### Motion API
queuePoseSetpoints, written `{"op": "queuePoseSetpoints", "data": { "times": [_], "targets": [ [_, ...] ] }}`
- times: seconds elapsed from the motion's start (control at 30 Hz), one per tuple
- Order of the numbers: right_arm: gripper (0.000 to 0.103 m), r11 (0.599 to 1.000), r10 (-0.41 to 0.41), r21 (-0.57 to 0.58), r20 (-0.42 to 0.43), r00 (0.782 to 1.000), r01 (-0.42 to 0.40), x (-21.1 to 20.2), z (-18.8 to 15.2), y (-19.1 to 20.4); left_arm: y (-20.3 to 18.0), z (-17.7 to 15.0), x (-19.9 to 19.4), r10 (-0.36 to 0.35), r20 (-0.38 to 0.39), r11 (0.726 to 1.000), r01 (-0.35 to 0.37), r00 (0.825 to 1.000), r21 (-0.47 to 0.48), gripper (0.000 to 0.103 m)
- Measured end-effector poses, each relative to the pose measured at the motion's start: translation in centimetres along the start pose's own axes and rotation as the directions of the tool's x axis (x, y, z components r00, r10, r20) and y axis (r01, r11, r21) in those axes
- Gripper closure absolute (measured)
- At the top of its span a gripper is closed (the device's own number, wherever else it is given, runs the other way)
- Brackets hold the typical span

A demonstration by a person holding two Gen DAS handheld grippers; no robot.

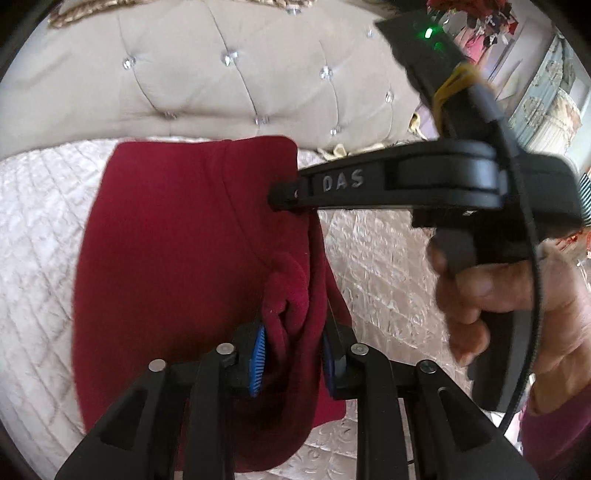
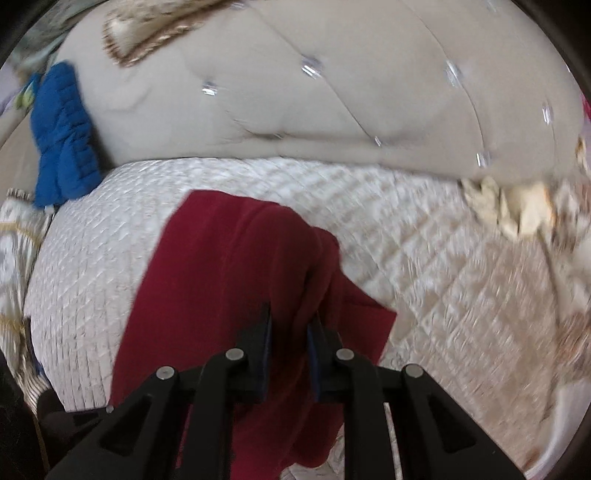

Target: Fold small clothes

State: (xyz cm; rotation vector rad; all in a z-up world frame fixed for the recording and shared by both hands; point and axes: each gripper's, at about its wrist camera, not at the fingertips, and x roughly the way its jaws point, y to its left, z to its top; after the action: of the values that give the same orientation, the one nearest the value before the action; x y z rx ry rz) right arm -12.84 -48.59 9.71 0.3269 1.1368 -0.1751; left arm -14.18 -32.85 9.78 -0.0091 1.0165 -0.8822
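Between the blue ribbed pads (image 1: pixel 257 360) of the left gripper (image 1: pixel 293 363), a bunched fold of a dark red garment (image 1: pixel 177 236) is clamped; the jaws stand close together with only the gathered cloth between them. The rest of the garment spreads up and to the left of the jaws, across a white quilted bedspread (image 1: pixel 33 229). The left gripper points steeply downward at the bed.

In the left wrist view, the right gripper (image 1: pixel 284 194) enters from the right, lying across the frame, its black tip closed on the upper right edge of the garment. A hand (image 1: pixel 491 299) wraps its handle, with a finger hooked over the trigger. A green lamp (image 1: pixel 428 34) glows on the unit above it, and a black cable (image 1: pixel 532 258) runs down past the hand.

The right wrist view shows the right gripper (image 2: pixel 289 354) pointing down, its dark blue pads (image 2: pixel 264 350) pressed on a ridge of the same red garment (image 2: pixel 207 280). The cloth hangs in folds around the jaws and lies over the bedspread (image 2: pixel 92 280).

A beige tufted headboard (image 1: pixel 184 74) with crystal buttons stands behind the bed in both views. Only the right wrist view shows a blue quilted garment (image 2: pixel 61 136) at the headboard's left end. Only the left wrist view shows the hand and the pale furniture (image 1: pixel 550 99) at the far right.
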Motion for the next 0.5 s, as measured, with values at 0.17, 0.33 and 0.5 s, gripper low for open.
{"op": "queuePoseSetpoints", "data": {
  "times": [0.17, 0.33, 0.5],
  "targets": [
    [0.081, 0.996, 0.033, 0.081, 0.015, 0.999, -0.034, 1.1, -1.8, -1.9, -0.6, -0.2, -1.4, -0.065, -0.065, 0.998, 0.066, 0.996, 0.012, 0.089],
    [0.052, 0.992, 0.055, 0.107, 0.08, 0.995, -0.063, -2.6, -4.3, -1.6, 0.6, -1.5, -6.6, -0.021, 0.011, 0.995, 0.019, 1.0, 0.102, 0.074],
    [0.04, 0.984, 0.147, 0.087, 0.092, 0.985, -0.155, -4.7, -7.0, 0.7, 4.2, -1.5, -8.2, 0.111, 0.078, 0.989, -0.118, 0.991, 0.085, 0.074]
  ]
}}
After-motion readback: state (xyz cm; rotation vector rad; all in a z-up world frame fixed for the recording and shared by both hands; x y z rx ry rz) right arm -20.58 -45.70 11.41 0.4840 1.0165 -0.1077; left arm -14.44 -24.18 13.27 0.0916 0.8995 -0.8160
